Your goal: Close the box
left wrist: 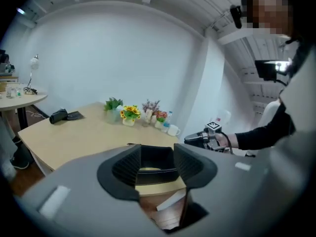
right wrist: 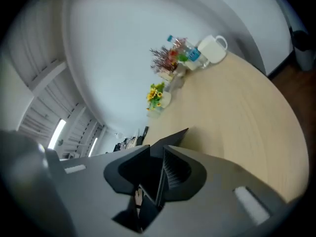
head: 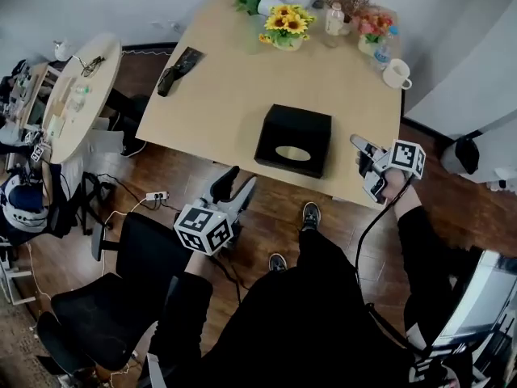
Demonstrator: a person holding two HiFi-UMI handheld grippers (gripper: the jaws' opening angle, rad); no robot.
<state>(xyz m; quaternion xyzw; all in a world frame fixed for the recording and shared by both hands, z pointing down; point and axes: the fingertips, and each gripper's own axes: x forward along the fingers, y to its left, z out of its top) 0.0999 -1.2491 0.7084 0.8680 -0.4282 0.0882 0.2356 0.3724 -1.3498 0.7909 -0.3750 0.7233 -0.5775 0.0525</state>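
A black box (head: 294,139) with an oval opening on its top stands on the wooden table (head: 218,95), close to the front edge; its top lies flat. My left gripper (head: 237,179) hangs below that edge, left of the box and clear of it, jaws wide open and empty. In the left gripper view the box (left wrist: 155,161) shows between and beyond the jaws. My right gripper (head: 367,166) hovers just right of the box by the table's right front corner, jaws partly apart with nothing in them. The right gripper view has a corner of the box (right wrist: 174,136) past its jaws.
At the table's far end stand sunflowers (head: 285,26), other potted flowers (head: 368,27), a bottle (head: 334,18) and a white mug (head: 397,74). A black pouch (head: 178,70) lies at its left. A round side table (head: 77,95), an office chair (head: 121,289) and a floor power strip (head: 156,196) are to the left.
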